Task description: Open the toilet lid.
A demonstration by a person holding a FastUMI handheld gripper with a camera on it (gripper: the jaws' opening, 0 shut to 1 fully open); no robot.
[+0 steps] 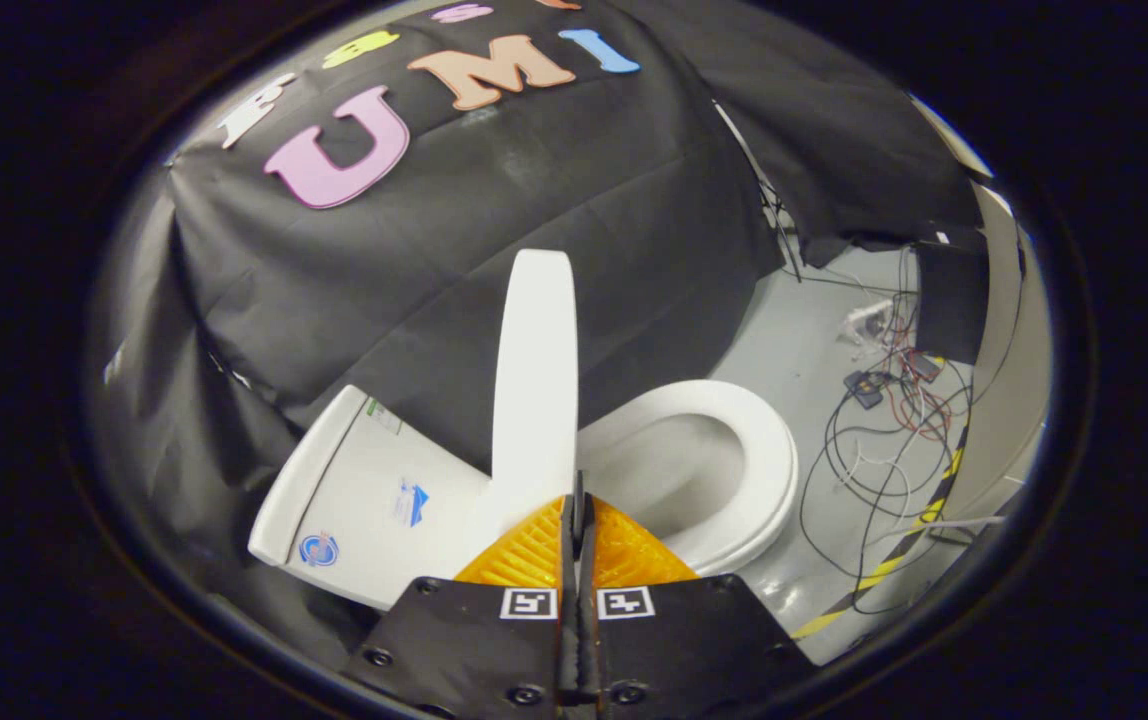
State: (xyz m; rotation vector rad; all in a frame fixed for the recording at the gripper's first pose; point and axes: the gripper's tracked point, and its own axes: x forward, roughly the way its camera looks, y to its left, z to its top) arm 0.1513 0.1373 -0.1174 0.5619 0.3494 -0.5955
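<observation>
- Orange ribbed fingers of the gripper are pressed together with no gap, nothing held between them (each carries a small black-and-white square marker on its black base).
- Just ahead of the fingertips stands the toilet lid, white, raised upright and seen edge-on, its lower end touching or very nearly touching the fingertips; which of the two I cannot tell.
- To the right of the lid lies the white toilet seat, down on the bowl, whose inside is open to view.
- To the left of the lid sits the white tank, with small stickers on its top.
- Beyond the toilet hangs the black cloth wall, draped and creased.
- On the grey floor past the seat's far edge lie tangled cables and small electronics, with a yellow-and-black striped strip running along the floor's edge.
</observation>
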